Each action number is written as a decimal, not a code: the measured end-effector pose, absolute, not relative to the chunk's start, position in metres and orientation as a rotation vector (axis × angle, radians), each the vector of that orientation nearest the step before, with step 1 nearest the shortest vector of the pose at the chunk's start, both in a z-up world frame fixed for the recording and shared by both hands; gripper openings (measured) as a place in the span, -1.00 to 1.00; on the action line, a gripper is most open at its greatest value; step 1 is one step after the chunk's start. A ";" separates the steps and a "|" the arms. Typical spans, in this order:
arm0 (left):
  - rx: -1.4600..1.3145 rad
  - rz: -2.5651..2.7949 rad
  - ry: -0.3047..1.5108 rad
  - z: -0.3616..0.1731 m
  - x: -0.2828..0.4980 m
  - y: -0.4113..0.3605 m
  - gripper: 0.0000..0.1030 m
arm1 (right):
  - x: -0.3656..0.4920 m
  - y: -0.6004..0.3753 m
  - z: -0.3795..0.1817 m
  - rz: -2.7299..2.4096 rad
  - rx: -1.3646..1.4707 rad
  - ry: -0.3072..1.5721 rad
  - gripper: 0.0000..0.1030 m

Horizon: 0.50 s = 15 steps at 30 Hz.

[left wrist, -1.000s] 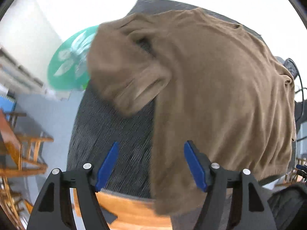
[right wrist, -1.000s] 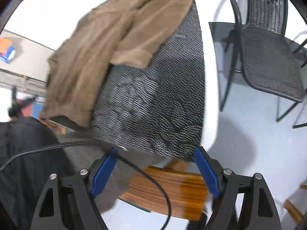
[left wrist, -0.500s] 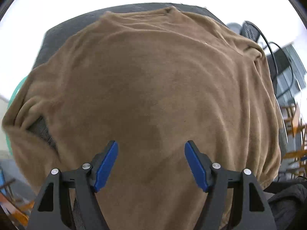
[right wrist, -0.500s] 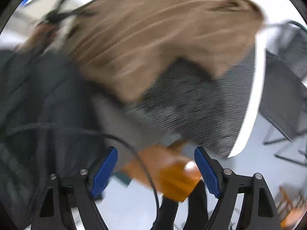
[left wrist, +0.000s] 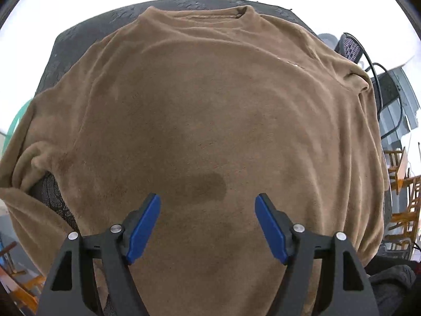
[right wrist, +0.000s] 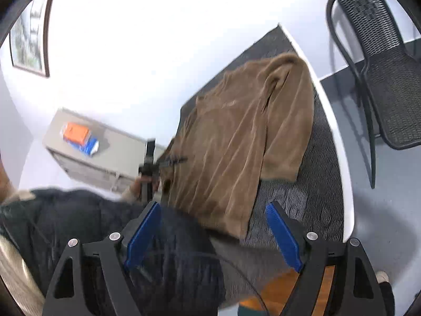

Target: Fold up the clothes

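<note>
In the left wrist view, the one brown shirt [left wrist: 210, 121] filled nearly the whole picture, much as it had half a second before, though it now sat a little lower and sharper, its collar at twelve o'clock. A full second earlier it had lain off toward two o'clock with a sleeve flopped over bare mat. The shirt was spread flat on one dark woven mat [left wrist: 79, 36], which showed only along the rim from nine to one o'clock and in a small gap at eight o'clock under the sleeve. The left gripper [left wrist: 208, 223] hung over the lower body of the shirt with its two blue fingers [left wrist: 143, 226] well apart, nothing between them. One black wire chair [left wrist: 352, 47] peeked in at two o'clock, and wooden chairs [left wrist: 402, 205] crowded at four o'clock.

In the right wrist view, the heavy blur of half a second ago had cleared. The shirt [right wrist: 236, 144] lay near the centre on the mat [right wrist: 302, 197], which covered a white-edged table [right wrist: 339, 163]. The right gripper [right wrist: 213, 231] was off the table's near edge, its jaws wide apart and empty. The left gripper [right wrist: 168, 162] was visible at nine o'clock of the shirt, held by a hand [right wrist: 139, 184]. One black chair [right wrist: 381, 65] stood at two o'clock, one grey cabinet [right wrist: 105, 147] at nine o'clock.
</note>
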<state>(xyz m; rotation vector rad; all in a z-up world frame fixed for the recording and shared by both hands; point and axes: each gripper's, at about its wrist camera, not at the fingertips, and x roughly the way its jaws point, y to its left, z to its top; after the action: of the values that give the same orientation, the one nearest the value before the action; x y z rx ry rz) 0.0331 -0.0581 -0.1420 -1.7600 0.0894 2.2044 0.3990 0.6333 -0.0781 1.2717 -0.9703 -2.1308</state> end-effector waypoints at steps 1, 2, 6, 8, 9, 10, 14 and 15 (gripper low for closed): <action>-1.769 2.209 0.084 -0.143 0.033 -0.061 0.53 | 0.394 0.636 -0.080 -2.144 1.268 -0.989 0.63; -1.775 2.212 0.080 -0.143 0.034 -0.062 0.53 | 0.386 0.640 -0.083 -2.154 1.265 -1.016 0.63; -1.795 2.228 0.056 -0.144 0.033 -0.068 0.53 | 0.359 0.651 -0.085 -2.204 1.251 -1.136 0.63; -1.806 2.237 0.040 -0.146 0.031 -0.074 0.53 | 0.341 0.645 -0.092 -2.225 1.235 -1.176 0.63; -1.811 2.239 0.033 -0.147 0.029 -0.076 0.53 | 0.333 0.641 -0.093 -2.239 1.230 -1.182 0.63; -1.817 2.242 0.026 -0.148 0.028 -0.078 0.53 | 0.324 0.637 -0.094 -2.251 1.228 -1.179 0.63; -1.826 2.253 0.005 -0.152 0.019 -0.083 0.53 | 0.279 0.610 -0.095 -2.335 1.219 -1.095 0.63; -1.825 2.256 0.001 -0.153 0.016 -0.084 0.53 | 0.269 0.602 -0.093 -2.361 1.212 -1.069 0.63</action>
<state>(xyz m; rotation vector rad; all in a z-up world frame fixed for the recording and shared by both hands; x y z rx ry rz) 0.0164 -0.0840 -0.1527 -1.8255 0.0014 2.2563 0.2685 0.6021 -0.0935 1.2124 -1.0688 -2.3613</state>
